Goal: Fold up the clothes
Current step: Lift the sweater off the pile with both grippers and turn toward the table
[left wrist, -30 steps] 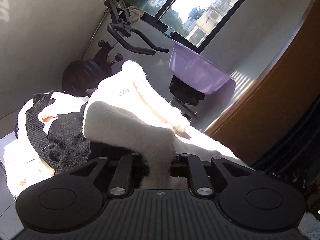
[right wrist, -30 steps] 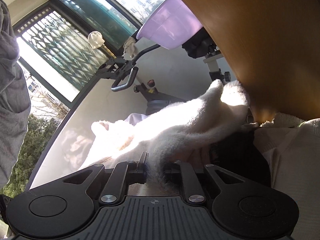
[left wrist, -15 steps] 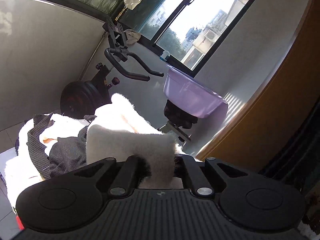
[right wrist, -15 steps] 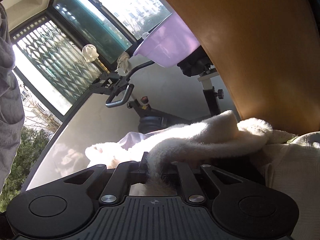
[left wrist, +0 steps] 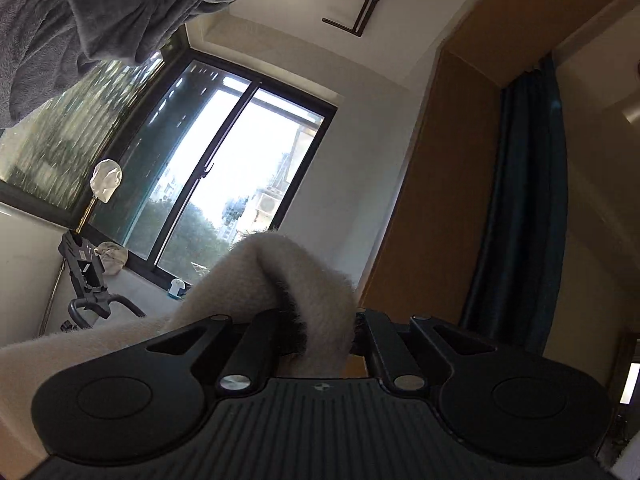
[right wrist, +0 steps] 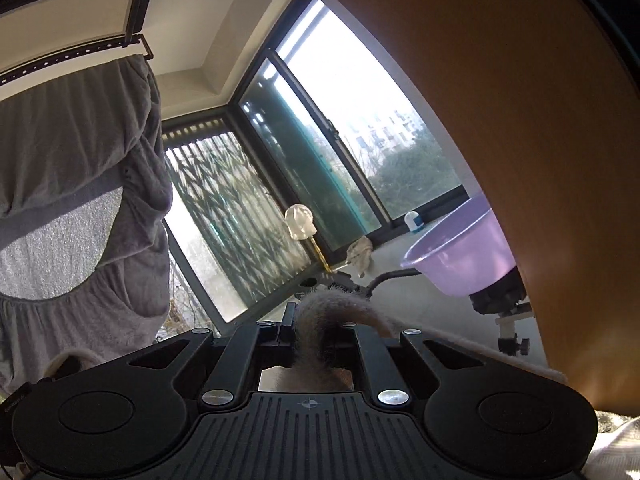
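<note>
Now, left gripper (left wrist: 316,322): clamped on fluffy white garment (left wrist: 280,276) — raised so it hangs free.
Right gripper (right wrist: 316,336): pinching the same garment (right wrist: 340,308); basin (right wrist: 460,256) at 2 o'clock.

From my left tool (left wrist: 318,330), the way ahead is open air toward the far window (left wrist: 224,184). The fuzzy cream garment (left wrist: 288,280) humps up right in front of it and blocks the low centre. Grey laundry (left wrist: 80,8) hangs overhead at the upper left, and a wooden cabinet (left wrist: 432,220) with a dark curtain (left wrist: 520,220) walls off the right.

From my right tool (right wrist: 316,338), the same grey laundry (right wrist: 76,200) closes the left side and the wooden cabinet (right wrist: 520,120) crowds the right. A purple basin (right wrist: 464,256) and the exercise bike's handlebar (right wrist: 394,276) stand in the far right; between them and the laundry there is room.
</note>
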`<state>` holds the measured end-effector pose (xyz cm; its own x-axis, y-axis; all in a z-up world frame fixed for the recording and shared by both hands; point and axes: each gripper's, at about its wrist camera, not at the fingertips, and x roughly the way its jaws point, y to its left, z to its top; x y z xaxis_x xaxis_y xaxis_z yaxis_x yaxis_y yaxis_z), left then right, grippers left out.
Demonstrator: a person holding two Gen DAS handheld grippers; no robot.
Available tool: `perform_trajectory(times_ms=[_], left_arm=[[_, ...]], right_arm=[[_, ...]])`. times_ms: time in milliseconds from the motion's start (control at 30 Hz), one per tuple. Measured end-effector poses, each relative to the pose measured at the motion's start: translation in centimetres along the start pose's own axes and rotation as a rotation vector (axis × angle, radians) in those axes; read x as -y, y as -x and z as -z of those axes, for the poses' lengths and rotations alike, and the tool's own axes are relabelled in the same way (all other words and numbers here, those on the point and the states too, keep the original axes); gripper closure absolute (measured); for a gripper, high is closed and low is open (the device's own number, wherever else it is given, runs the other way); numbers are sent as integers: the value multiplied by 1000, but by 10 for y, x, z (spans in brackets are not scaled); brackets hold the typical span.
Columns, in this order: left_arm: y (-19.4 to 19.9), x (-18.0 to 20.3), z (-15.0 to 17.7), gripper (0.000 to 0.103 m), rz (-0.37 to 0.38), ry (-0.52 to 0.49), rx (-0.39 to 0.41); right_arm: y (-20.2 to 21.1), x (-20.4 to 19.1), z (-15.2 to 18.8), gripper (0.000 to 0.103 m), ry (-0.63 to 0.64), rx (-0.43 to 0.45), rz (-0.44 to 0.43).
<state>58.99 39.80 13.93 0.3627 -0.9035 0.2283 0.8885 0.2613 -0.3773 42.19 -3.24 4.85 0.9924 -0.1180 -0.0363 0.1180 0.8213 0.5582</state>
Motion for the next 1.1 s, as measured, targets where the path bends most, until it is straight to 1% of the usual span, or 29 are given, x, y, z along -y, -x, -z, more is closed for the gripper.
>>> perform_trajectory(times_ms=[67,167,233,300,400,467,600,700,767,833,867,933,967,1033,1100], left_arm=[[-8,4,13,98,108,28,-43],[-25,6,35,98,246,57,-109],[-41,6,53,98,330,112,-159],[-58,7,71,98,404,173,-210],[-82,16,93,98,489,242,-284],[-93,31,102,98,531,239,-324],[-117,75,126,98,630,220,-416],[-132,115,149,98,693,201,-463],[-141,153,170,98,741,187,-490],[-149,187,192,98,764,182,-510],[-153,206,203,98,772,182,-521],[-163,252,236,98,744,199,-547],[-168,274,250,98,714,222,-570],[-176,314,276,98,670,254,-610],[-187,353,298,98,647,255,-646]], right_arm=[[8,-12,7,96,10,-28,15],[27,-42,29,96,81,-76,75],[39,-52,39,96,108,-106,99],[58,-58,48,96,115,-128,135],[95,-60,58,96,108,-116,194],[120,-55,62,96,104,-93,239],[171,-35,64,96,58,-32,328],[217,-16,66,96,46,6,371],[250,-2,68,96,40,29,394],[288,15,71,96,32,45,413],[313,27,72,96,27,50,418],[355,49,74,96,10,62,414],[383,62,74,96,2,72,419],[436,87,73,96,-4,87,443],[487,110,70,96,-14,110,477]])
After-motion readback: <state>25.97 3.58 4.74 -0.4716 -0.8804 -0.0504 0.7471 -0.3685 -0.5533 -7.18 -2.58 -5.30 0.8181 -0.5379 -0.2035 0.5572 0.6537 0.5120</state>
